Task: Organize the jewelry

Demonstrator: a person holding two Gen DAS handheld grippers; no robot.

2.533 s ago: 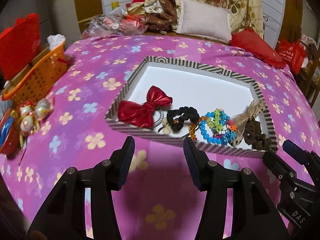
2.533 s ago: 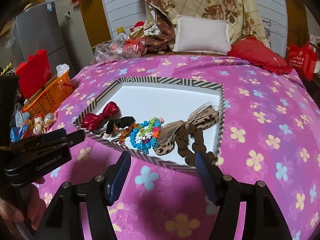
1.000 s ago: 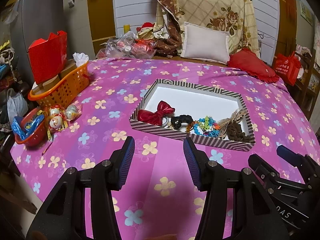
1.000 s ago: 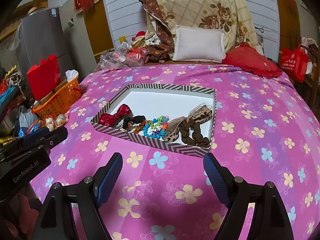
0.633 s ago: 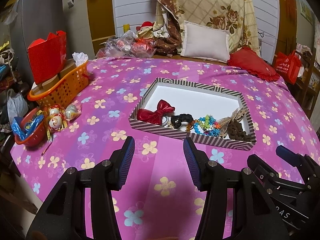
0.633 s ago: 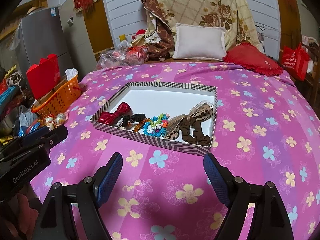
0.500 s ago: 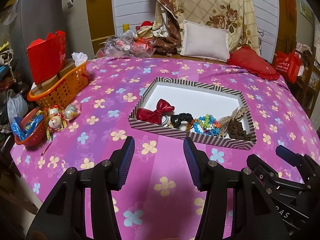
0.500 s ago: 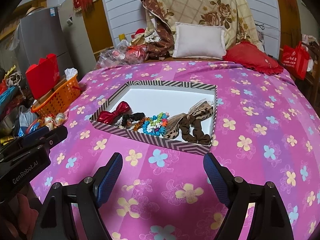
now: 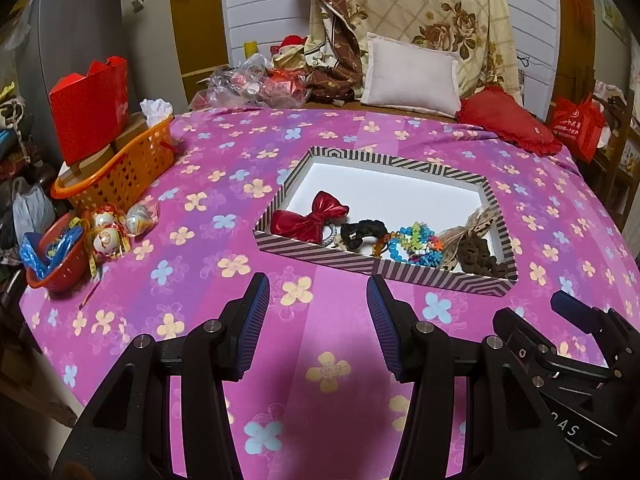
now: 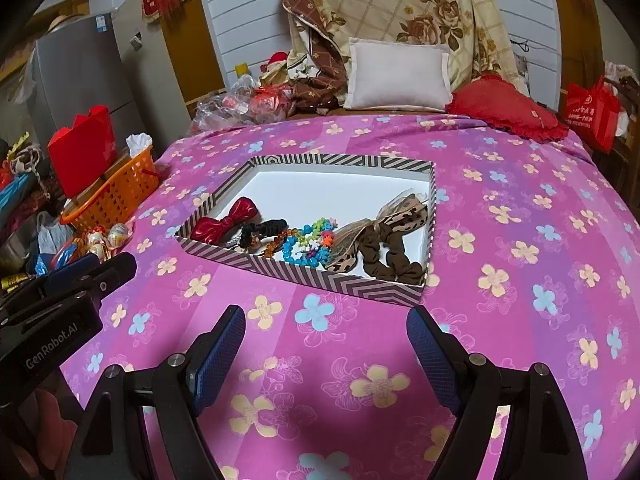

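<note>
Both hand-held grippers, the left (image 9: 316, 312) and the right (image 10: 326, 344), are hovering released over bare floral bedspread (image 10: 520, 280), well short of the striped tray's (image 10: 344, 282) near edge; inside, the jewelry (image 10: 308, 242) is lying along that near wall.

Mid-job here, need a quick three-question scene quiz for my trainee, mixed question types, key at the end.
1. True or false: the left gripper holds the red bow.
2. Which item lies nearest the striped tray's right wall? A) red bow B) brown scrunchie C) black scrunchie
3. Fill in: the bead bracelets lie between the black scrunchie and the ____ ribbon bow.

Key: 1 false, both it and the right gripper are open and empty; 2 B; 3 leopard-print.
</note>
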